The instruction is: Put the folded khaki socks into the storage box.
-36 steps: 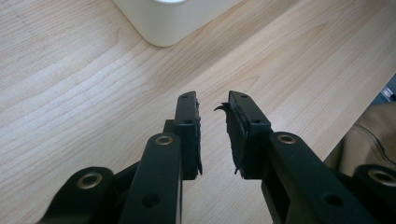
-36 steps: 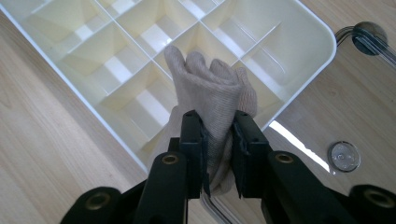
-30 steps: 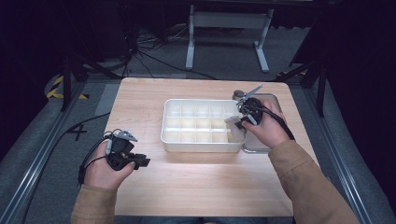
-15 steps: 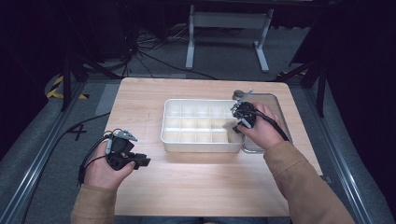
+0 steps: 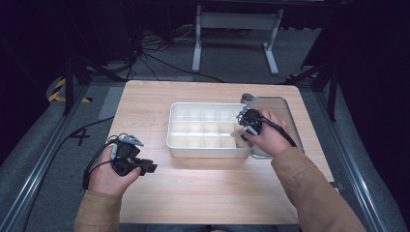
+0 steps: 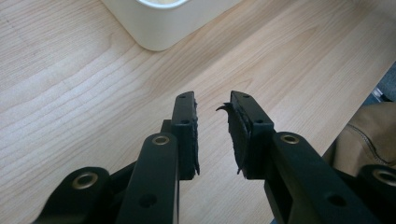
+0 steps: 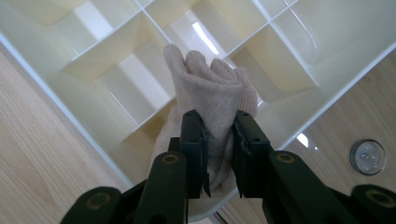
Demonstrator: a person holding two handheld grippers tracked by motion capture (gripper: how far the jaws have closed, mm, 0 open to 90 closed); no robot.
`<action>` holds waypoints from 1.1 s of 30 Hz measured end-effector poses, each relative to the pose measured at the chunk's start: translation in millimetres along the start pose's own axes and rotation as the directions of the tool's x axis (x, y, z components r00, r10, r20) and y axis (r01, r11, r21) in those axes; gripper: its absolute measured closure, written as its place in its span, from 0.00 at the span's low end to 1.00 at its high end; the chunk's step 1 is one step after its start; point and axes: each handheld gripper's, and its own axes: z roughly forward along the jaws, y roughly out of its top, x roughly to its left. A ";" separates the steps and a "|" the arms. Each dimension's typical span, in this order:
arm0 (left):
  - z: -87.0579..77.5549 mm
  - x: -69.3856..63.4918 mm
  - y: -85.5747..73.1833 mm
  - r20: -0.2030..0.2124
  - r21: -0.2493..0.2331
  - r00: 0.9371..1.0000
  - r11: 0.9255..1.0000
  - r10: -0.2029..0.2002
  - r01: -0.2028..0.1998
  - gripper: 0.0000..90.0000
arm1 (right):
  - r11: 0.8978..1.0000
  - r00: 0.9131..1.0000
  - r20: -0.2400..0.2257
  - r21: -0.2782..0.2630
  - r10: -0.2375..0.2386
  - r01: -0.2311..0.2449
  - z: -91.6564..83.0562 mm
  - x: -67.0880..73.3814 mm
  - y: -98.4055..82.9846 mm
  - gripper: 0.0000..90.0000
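R tool [image 7: 219, 140] clamped on rolled beige sock [image 7: 210, 93], over divider tray [image 5: 176, 145] cell at bench 3 o'clock; next lower & release. L tool [image 6: 212, 135] apart, idle at 8 o'clock

A beige knitted sock [image 7: 212, 100] — bunched, upright — pinched over the white divided box's [image 7: 327, 74] near-edge compartments.

The right claw [image 7: 218, 126] hides the lower part of the beige sock [image 7: 210, 93]
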 end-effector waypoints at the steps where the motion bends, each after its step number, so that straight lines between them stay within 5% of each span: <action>1: 0.0 0.0 0.0 0.000 0.000 1.000 1.000 0.000 0.000 0.80 | 1.000 1.000 0.000 0.000 0.000 0.000 0.0 0.0 0.0 0.84; 12: 0.4 -0.6 0.5 0.001 0.000 1.000 1.000 0.003 -0.003 0.80 | 0.997 0.999 0.015 0.070 -0.038 0.037 9.6 8.3 2.7 0.84; 33: 1.7 -1.6 1.7 0.007 0.010 1.000 1.000 0.009 -0.010 0.80 | 0.989 0.999 -0.006 0.146 -0.032 0.032 37.0 10.1 -2.9 0.83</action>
